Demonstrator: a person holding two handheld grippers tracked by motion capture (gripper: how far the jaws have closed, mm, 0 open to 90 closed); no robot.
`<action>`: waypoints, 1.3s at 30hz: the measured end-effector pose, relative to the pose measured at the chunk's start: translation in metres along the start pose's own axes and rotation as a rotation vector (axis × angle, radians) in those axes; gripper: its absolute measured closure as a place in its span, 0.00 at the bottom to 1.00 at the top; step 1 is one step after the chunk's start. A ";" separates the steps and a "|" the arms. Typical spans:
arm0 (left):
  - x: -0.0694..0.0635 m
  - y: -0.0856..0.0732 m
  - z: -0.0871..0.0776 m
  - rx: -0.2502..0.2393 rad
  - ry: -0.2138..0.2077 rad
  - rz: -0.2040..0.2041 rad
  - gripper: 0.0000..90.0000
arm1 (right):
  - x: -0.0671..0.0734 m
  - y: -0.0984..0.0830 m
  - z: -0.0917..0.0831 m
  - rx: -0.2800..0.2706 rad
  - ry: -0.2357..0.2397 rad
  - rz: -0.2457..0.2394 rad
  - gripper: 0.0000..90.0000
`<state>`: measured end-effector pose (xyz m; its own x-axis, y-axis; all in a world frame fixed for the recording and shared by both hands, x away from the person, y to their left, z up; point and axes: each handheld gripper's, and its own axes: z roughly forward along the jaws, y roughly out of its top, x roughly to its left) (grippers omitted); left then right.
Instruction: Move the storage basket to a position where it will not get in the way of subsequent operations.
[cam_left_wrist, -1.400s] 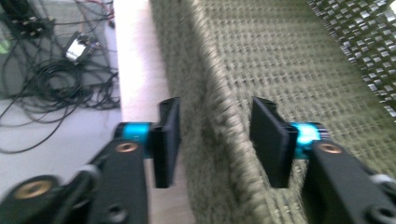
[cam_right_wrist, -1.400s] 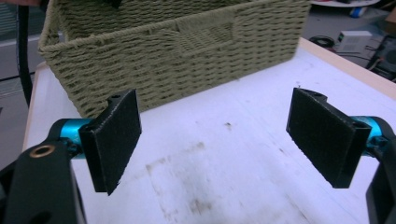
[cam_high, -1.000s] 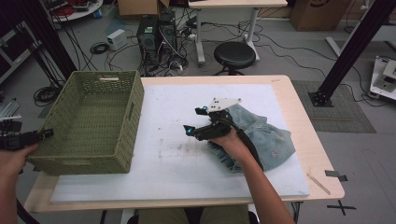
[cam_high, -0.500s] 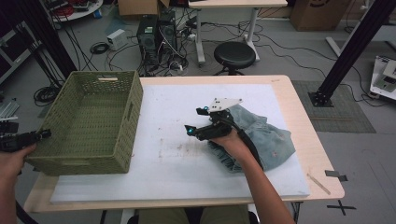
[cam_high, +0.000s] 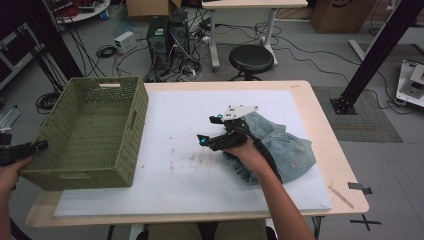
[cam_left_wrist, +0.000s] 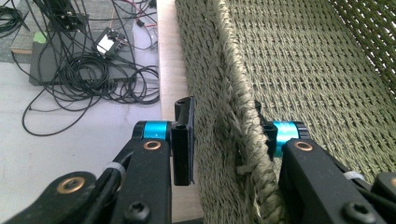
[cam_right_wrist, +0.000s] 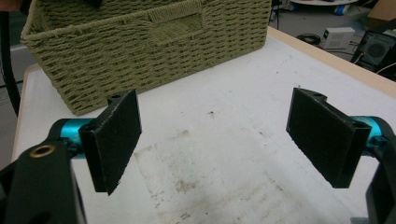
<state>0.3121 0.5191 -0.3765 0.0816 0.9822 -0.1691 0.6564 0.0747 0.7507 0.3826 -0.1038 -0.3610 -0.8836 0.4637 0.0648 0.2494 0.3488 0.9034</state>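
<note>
Nothing moved | left tongs (cam_left_wrist: 229, 135) straddle basket (cam_high: 90, 130) wall | jeans (cam_high: 280, 145) near right tongs (cam_high: 206, 141)

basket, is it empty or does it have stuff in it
Empty, as far as shown. The high view looks into the green woven basket and shows bare weave on its floor; the denim garment lies outside on the table.

The green woven basket (cam_high: 90, 132) stands upright at the table's left end, its rim between tool pads.

Grey floor (cam_high: 320, 55) at the top of the frame, with a black stool (cam_high: 251, 58), tangled cables (cam_high: 165, 62) and a desk (cam_high: 240, 5)
</note>
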 end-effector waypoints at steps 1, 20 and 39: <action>0.000 0.000 0.000 0.002 0.000 0.001 0.75 | 0.000 0.000 0.000 0.000 0.000 -0.002 0.20; 0.007 -0.001 -0.004 0.001 0.009 -0.009 0.75 | 0.000 0.000 0.001 -0.003 0.003 -0.001 0.20; -0.010 0.011 -0.034 -0.251 -0.072 0.034 0.41 | -0.005 -0.006 -0.012 -0.015 -0.009 0.007 0.20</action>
<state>0.2932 0.5160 -0.3444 0.1598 0.9707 -0.1792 0.4463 0.0908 0.8903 0.3811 -0.1176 -0.3617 -0.8781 0.4738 0.0674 0.2496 0.3332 0.9092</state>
